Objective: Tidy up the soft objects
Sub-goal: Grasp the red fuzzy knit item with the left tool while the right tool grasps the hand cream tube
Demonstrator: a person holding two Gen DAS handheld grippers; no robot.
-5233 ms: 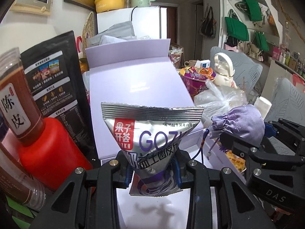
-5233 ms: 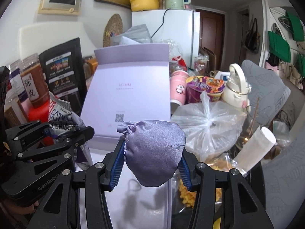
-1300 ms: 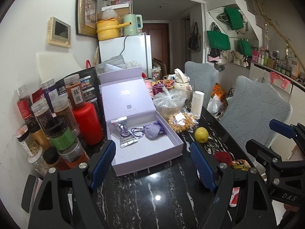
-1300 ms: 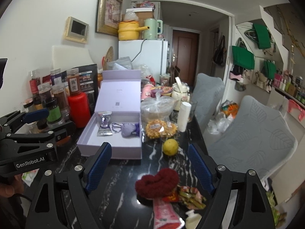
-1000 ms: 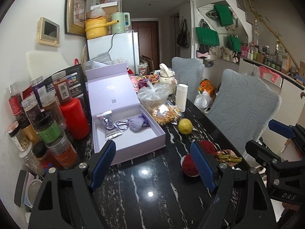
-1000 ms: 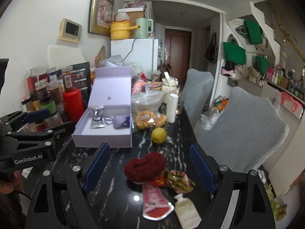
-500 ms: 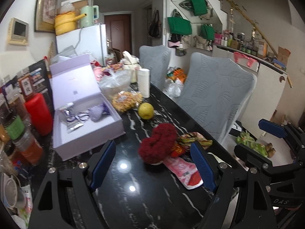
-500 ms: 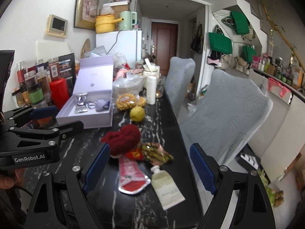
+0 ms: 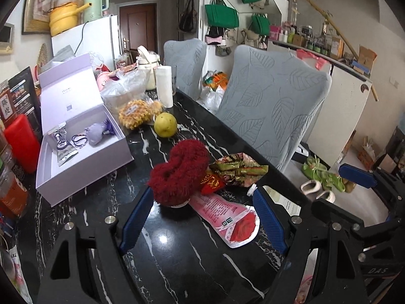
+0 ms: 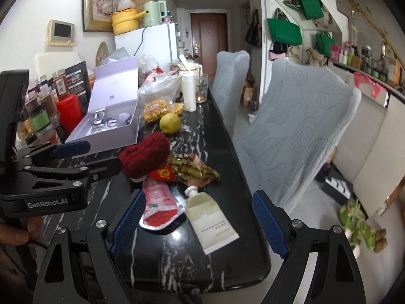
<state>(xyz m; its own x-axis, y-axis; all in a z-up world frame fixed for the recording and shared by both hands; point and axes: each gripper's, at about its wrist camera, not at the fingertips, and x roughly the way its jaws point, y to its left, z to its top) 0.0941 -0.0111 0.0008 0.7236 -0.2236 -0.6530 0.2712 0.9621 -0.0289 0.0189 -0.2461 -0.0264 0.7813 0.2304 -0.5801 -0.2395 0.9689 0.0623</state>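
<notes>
Both grippers, left (image 9: 202, 215) and right (image 10: 197, 223), gape, seemingly empty

The red fuzzy heart cushion (image 9: 178, 172) covered the near end of the red packet (image 9: 212, 182) and the top of the pink pouch (image 9: 225, 217), whose print was too small to read. In the left wrist view the white tube (image 9: 286, 204) lay mostly hidden behind the left gripper's finger (image 9: 267, 220). The jars (image 9: 10, 177) were cut off by the left edge. The green shoes (image 10: 359, 224) on the floor were blurred.
</notes>
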